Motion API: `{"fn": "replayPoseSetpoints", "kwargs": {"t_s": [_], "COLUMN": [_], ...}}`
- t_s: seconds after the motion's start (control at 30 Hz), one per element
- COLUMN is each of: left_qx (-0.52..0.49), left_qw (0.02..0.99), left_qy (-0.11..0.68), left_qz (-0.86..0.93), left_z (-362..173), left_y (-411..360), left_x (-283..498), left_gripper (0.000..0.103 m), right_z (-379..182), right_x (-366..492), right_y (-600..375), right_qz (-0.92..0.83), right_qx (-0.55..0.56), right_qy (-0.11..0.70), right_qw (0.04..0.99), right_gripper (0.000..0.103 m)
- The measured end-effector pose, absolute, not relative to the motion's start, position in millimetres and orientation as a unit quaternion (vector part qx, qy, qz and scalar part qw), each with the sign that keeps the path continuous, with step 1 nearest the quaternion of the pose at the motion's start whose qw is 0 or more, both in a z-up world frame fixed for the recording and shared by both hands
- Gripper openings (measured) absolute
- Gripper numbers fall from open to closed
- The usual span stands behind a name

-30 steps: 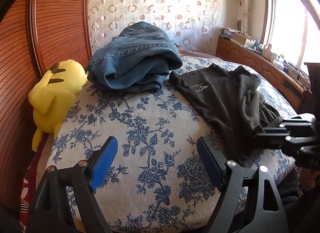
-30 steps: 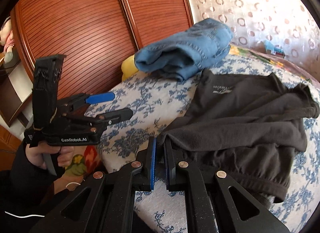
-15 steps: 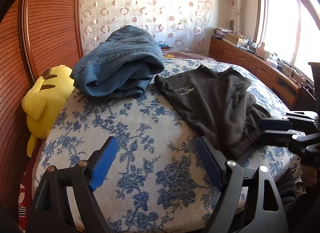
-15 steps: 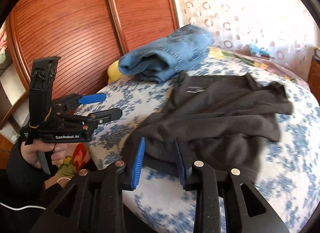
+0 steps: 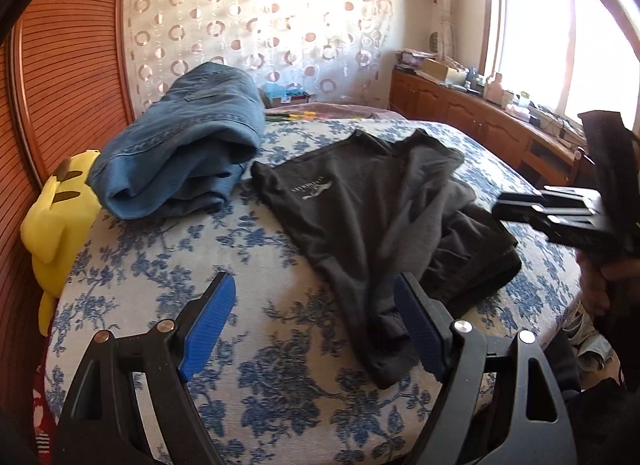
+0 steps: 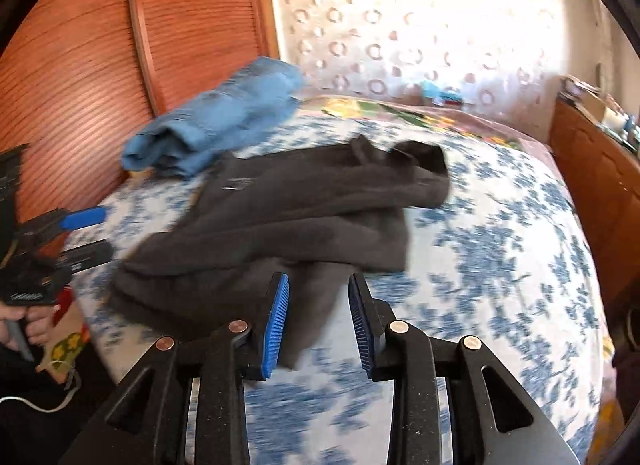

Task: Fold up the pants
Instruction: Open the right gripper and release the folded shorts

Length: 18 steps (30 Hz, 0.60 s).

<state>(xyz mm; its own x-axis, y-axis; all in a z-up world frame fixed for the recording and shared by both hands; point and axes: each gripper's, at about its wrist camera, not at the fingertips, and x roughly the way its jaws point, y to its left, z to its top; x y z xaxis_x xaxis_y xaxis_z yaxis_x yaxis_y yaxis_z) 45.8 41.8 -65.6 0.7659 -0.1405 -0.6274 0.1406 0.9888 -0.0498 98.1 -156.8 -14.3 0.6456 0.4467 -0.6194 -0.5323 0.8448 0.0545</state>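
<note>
While the black pants (image 6: 304, 221) lie crosswise mid-frame, the right gripper (image 6: 316, 321), partly spread and empty, is nearest. Left gripper (image 5: 316, 325) is wide apart, empty, with the pants' near end at its right finger.

Bare bedspread (image 5: 160, 265) ahead — jeans (image 5: 180, 153) block beyond.

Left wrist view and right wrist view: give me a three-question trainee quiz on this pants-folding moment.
1. True or false: the black pants lie touching the folded jeans.
2. Which is held? A) pants B) jeans C) nothing.
3. Fill in: the yellow plush toy sits beside the ___ of the bed, next to the wooden wardrobe.

Key: 1 false, a strip of bedspread shows between them. 2 C; the left gripper and right gripper both have open, empty jaws. 3 edge.
</note>
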Motion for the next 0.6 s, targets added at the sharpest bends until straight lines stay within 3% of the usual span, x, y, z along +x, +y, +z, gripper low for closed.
{"fn": "replayPoseSetpoints", "kwargs": {"t_s": [0.6], "left_qx": [-0.002], "left_qw": [0.931], "left_qy": [0.357], "left_qz": [-0.075], "left_z": [-82.8], "left_y": [40.9], "left_x": [44.0], "left_gripper": [0.082], "right_z": [-27.1], "right_x": [163.4], "right_y": [-145.1], "right_qz": [0.225], "right_qx": [-0.094], "right_qy": [0.372], "right_qw": [0.896], "right_gripper": [0.032]}}
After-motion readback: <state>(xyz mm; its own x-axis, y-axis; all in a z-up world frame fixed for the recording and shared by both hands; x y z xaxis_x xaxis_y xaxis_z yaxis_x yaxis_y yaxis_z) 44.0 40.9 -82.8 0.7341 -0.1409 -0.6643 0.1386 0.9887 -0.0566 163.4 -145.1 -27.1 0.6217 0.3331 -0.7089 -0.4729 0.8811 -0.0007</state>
